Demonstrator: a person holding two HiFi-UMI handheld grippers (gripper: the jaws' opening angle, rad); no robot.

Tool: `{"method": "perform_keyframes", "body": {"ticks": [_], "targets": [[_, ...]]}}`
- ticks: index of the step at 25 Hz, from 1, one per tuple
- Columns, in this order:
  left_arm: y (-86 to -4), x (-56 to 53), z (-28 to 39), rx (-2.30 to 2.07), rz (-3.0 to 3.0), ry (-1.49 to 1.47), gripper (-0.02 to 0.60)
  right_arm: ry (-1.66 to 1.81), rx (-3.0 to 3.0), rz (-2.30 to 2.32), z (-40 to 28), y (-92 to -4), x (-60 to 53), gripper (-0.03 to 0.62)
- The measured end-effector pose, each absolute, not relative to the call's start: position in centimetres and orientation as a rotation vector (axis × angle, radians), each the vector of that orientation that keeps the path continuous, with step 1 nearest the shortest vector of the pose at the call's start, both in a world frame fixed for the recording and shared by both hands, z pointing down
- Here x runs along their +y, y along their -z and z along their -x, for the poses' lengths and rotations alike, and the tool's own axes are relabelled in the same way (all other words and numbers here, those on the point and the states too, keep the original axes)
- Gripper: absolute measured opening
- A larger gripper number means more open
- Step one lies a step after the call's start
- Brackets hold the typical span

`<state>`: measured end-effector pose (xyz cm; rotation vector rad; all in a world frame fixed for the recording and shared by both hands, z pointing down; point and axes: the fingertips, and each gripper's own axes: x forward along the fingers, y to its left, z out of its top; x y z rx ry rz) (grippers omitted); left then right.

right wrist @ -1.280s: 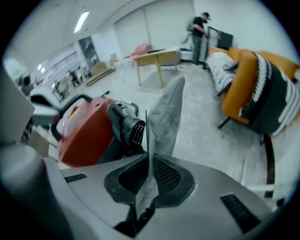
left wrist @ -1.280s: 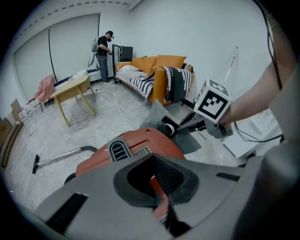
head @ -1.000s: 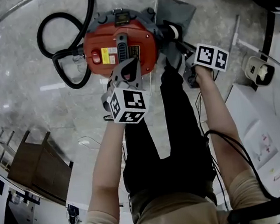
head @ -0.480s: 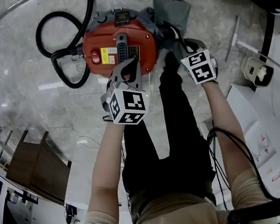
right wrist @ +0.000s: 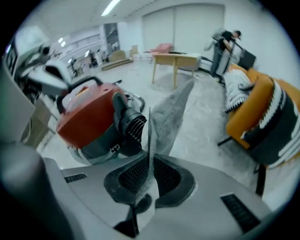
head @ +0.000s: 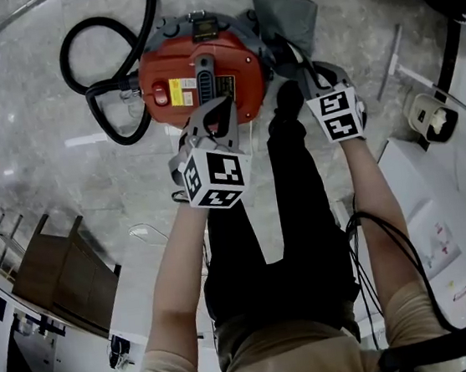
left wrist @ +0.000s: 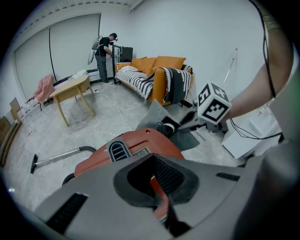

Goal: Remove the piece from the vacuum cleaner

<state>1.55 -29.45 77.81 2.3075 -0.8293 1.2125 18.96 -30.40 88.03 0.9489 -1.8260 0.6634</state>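
Observation:
A red vacuum cleaner (head: 198,76) stands on the floor, its black hose (head: 105,70) looping off to the left. My left gripper (head: 215,107) rests on the near edge of the red body and is shut on a red part of it (left wrist: 157,194). A limp grey fabric piece (head: 283,10) hangs at the cleaner's right side, beside the dark round port (right wrist: 131,124). My right gripper (head: 310,72) is shut on this piece, and the fabric runs edge-on between its pads (right wrist: 149,176).
The wearer's black-trousered legs (head: 296,215) stand just below the cleaner. A white unit (head: 438,206) and cables lie at the right. A metal floor wand (left wrist: 56,157), a wooden table (left wrist: 72,91), an orange sofa (left wrist: 154,75) and a distant person (left wrist: 104,51) are in the room.
The right gripper has rolled about its own axis, so its marker cube now faces differently. The grey piece has turned with it and stands more edge-on. The left gripper has stayed put.

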Motion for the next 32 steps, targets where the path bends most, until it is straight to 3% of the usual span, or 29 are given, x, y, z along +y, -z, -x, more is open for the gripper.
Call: {"method": "perform_keyframes", "body": {"ticks": [6,11,32], "targets": [[-77.9,-29.6,-1.6,-0.830,-2.309,-1.212,0.003,-0.984,-1.797,-1.089,-19.3,-88.4,-30.5,0.035],[-77.8,-29.6,-1.7,-0.832,-2.310,-1.211,0.003,-0.845,-1.803,-1.034,-19.4,-88.4,-30.6,0.034],[-77.9,-29.6,-1.7,-0.838,-2.321,-1.209,0.003,-0.806,-1.774,-1.009,-20.1,-89.4,-31.0,0.034]]}}
